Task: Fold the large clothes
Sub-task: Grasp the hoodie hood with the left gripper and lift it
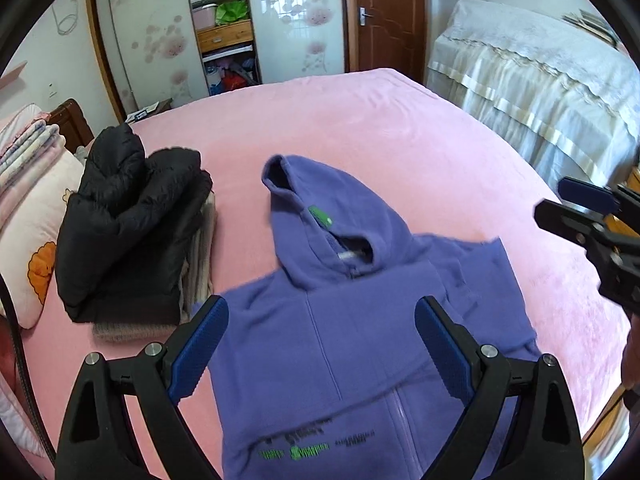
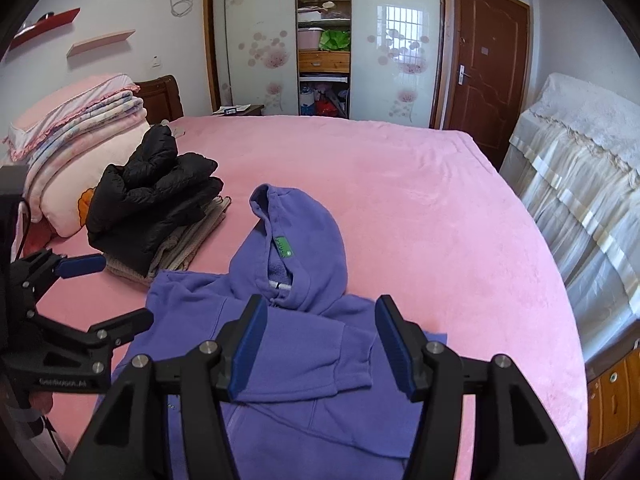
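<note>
A purple zip hoodie (image 1: 340, 344) lies flat on the pink bed (image 1: 400, 140), hood pointing away from me, with green print near its hem. In the right wrist view the hoodie (image 2: 304, 240) has a sleeve folded across its chest. My left gripper (image 1: 322, 320) hovers above the hoodie's body, open, with nothing between its blue pads. The right gripper (image 2: 322, 320) hangs over the folded sleeve, also open and empty. Each gripper shows in the other's view, the right gripper (image 1: 572, 206) at the right edge and the left gripper (image 2: 112, 292) at the left.
A folded black puffer jacket (image 1: 132, 232) sits on folded grey knitwear (image 1: 200, 264) left of the hoodie. Pillows and folded blankets (image 2: 72, 140) are stacked by the headboard. A cloth-covered piece of furniture (image 1: 540, 92) stands right of the bed; a wardrobe (image 2: 324, 40) and a door (image 2: 488, 76) are behind.
</note>
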Demonstrator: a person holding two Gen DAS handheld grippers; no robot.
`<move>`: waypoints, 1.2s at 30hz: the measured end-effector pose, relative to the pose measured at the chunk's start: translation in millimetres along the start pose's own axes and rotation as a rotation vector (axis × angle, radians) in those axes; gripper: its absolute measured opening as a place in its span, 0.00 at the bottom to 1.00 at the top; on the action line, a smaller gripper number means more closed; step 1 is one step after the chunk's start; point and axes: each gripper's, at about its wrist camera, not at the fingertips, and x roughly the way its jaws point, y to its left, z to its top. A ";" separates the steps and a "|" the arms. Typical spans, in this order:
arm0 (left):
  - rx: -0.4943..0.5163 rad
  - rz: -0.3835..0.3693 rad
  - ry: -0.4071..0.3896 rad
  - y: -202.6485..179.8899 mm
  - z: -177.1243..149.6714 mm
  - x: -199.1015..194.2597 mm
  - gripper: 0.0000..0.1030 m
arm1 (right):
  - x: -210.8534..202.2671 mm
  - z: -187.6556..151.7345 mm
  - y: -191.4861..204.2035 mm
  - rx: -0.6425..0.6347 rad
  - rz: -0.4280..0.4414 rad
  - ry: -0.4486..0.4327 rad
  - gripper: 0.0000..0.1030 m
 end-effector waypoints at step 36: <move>-0.160 0.090 0.179 92.1 108.3 376.6 0.55 | 407.0 75.4 -48.7 0.240 0.109 0.389 0.55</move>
